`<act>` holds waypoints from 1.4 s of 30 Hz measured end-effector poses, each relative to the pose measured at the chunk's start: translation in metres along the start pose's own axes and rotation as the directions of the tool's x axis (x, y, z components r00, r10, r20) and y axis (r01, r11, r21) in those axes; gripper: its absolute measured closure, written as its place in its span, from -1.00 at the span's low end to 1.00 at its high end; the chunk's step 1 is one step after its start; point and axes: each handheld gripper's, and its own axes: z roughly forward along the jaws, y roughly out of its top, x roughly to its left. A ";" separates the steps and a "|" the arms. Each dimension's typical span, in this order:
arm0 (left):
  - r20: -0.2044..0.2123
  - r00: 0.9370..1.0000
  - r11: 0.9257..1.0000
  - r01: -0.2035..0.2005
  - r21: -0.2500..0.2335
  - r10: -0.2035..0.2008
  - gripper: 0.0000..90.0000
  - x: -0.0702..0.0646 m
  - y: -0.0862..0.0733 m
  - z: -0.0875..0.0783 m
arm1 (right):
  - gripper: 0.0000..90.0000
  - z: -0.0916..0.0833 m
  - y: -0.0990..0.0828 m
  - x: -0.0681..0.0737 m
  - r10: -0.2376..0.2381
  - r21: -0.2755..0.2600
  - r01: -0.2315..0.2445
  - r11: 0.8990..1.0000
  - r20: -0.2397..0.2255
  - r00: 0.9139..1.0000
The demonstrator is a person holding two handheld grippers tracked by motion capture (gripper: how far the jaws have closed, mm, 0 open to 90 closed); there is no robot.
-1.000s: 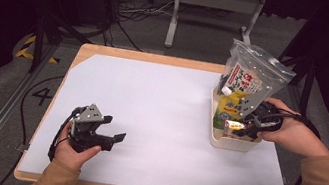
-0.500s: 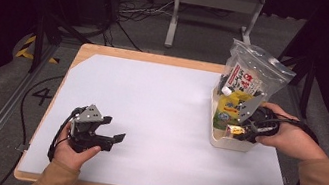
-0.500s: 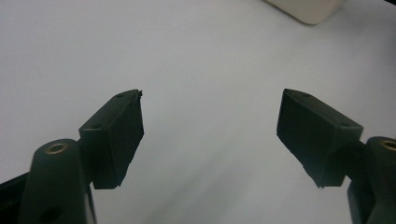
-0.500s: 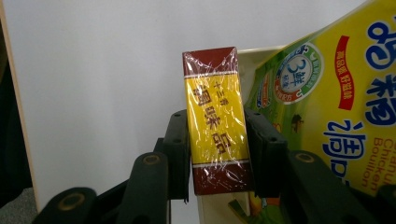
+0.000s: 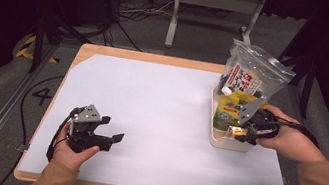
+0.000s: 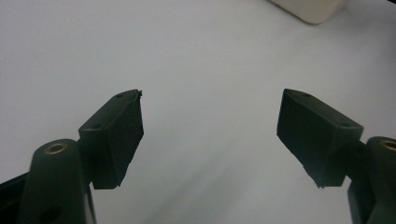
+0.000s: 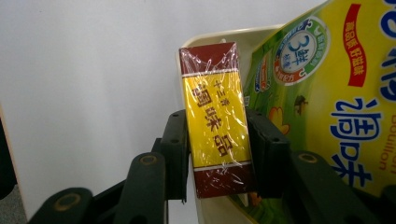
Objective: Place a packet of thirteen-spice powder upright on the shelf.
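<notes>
My right gripper [image 5: 243, 131] reaches into the near end of a white tray [image 5: 225, 142] at the table's right side. Between its jaws stands a yellow and maroon wrapped box [image 7: 215, 116]; the jaws have just been opening, and I see no gap between the pads and the box's sides. Beside the box leans a yellow-green pouch [image 7: 327, 93]. Behind it in the tray rises a clear zip bag [image 5: 254, 74] with packets inside. My left gripper [image 5: 115, 129] rests low over the white sheet at the near left, open with nothing between its jaws [image 6: 210, 121].
A white sheet [image 5: 165, 108] covers most of the wooden table [image 5: 123, 54]. Beyond the far edge are a metal stand [image 5: 213, 2] and cables on the floor. A corner of the tray [image 6: 310, 9] lies far ahead of the left gripper.
The right hand has eased a little toward the tray's near end with the box between its jaws. The left hand has not moved.
</notes>
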 end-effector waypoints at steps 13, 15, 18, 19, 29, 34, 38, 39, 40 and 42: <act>-0.010 1.000 1.000 0.010 -0.013 -0.010 -0.49 0.001 -0.006 -0.008 | -0.02 -0.019 -0.018 0.012 0.122 -0.214 -0.110 0.971 0.044 0.992; -0.016 1.000 1.000 0.011 -0.019 -0.011 -0.49 0.002 -0.008 -0.013 | -0.06 -0.027 -0.025 0.017 0.154 -0.289 -0.130 0.949 0.063 0.986; -0.017 1.000 1.000 0.013 -0.025 -0.014 -0.49 0.002 -0.010 -0.016 | -0.09 -0.030 -0.028 0.020 0.174 -0.321 -0.143 0.936 0.070 0.982; -0.017 1.000 0.999 0.019 -0.027 -0.020 -0.49 0.002 -0.011 -0.018 | -0.10 -0.032 -0.031 0.023 0.189 -0.342 -0.153 0.927 0.075 0.979; -0.055 0.998 0.998 0.026 -0.065 -0.029 -0.50 0.007 -0.022 -0.034 | -0.17 -0.041 -0.057 0.039 0.350 -0.497 -0.260 0.828 0.096 0.932; -0.074 0.997 0.997 0.009 -0.080 -0.015 -0.50 0.006 -0.026 -0.041 | -0.19 -0.042 -0.071 0.043 0.429 -0.553 -0.319 0.770 0.078 0.900; -0.076 0.997 0.996 0.003 -0.085 -0.009 -0.50 0.007 -0.029 -0.043 | -0.24 -0.039 -0.082 0.049 0.484 -0.565 -0.369 0.738 0.062 0.873; -0.074 0.997 0.996 0.003 -0.087 -0.009 -0.50 0.007 -0.030 -0.044 | -0.24 -0.038 -0.083 0.050 0.493 -0.565 -0.376 0.734 0.064 0.868; -0.076 0.997 0.996 0.003 -0.088 -0.010 -0.50 0.008 -0.031 -0.045 | -0.25 -0.037 -0.086 0.052 0.506 -0.568 -0.383 0.729 0.069 0.860; -0.073 0.997 0.995 0.013 -0.096 -0.020 -0.51 0.008 -0.032 -0.046 | -0.25 -0.033 -0.093 0.056 0.544 -0.586 -0.407 0.701 0.070 0.836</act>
